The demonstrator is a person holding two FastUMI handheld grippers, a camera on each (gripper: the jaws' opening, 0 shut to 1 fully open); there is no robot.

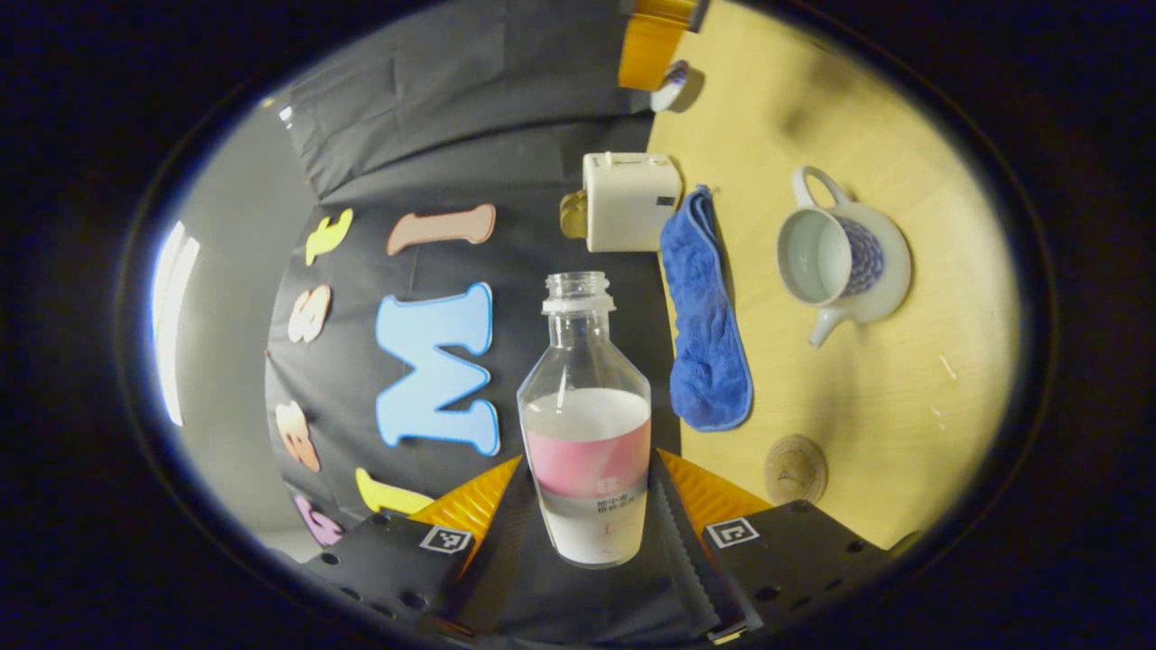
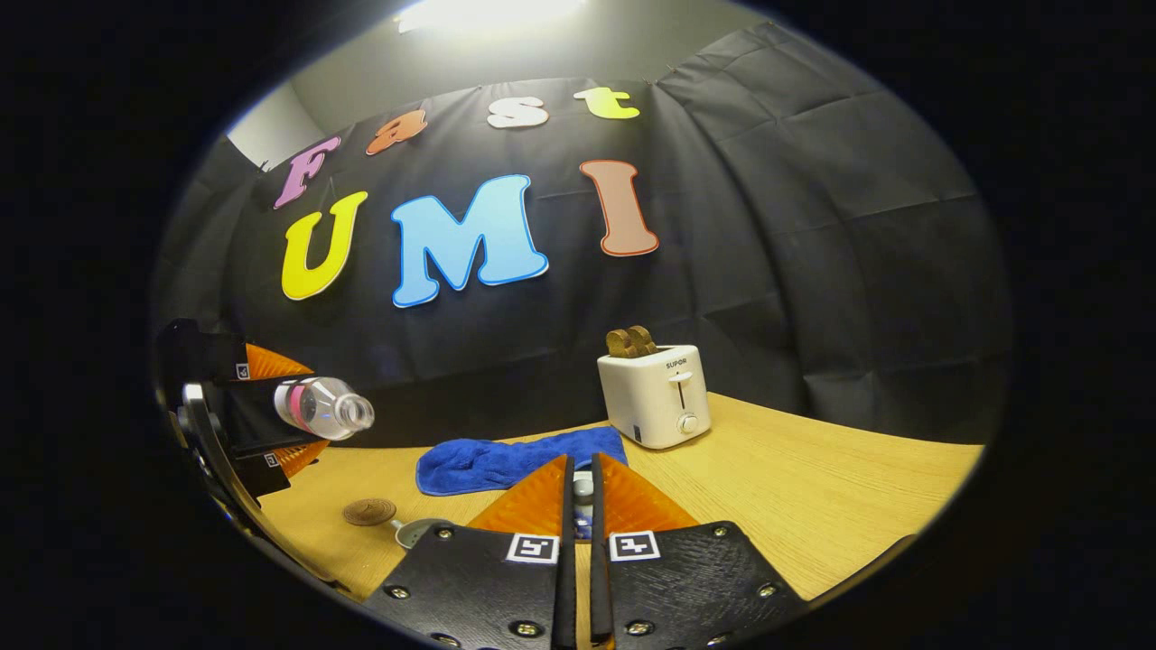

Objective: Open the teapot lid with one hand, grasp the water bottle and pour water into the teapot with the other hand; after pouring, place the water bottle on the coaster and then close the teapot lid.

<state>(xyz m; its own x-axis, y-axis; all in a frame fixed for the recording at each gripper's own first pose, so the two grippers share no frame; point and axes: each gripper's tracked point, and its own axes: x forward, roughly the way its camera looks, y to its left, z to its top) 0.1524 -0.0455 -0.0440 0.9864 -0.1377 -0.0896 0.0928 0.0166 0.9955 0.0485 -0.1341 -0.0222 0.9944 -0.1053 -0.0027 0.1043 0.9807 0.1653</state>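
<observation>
Bottle, clear plastic, pink-labelled [image 1: 589, 424], sits pinched in your left hand-held gripper [image 1: 591, 506]; tip its mouth squarely over the open white-and-blue ceramic teapot [image 1: 842, 255] ahead-right, slowly.

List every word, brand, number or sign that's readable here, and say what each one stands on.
"SUPOR": on the front of the toaster, above its lever.
Water bottle: a few printed lines on its label, too small and blurred to read.
Square markers on the gripper bodies: coded patterns, no words.
Numbers: none readable.
</observation>
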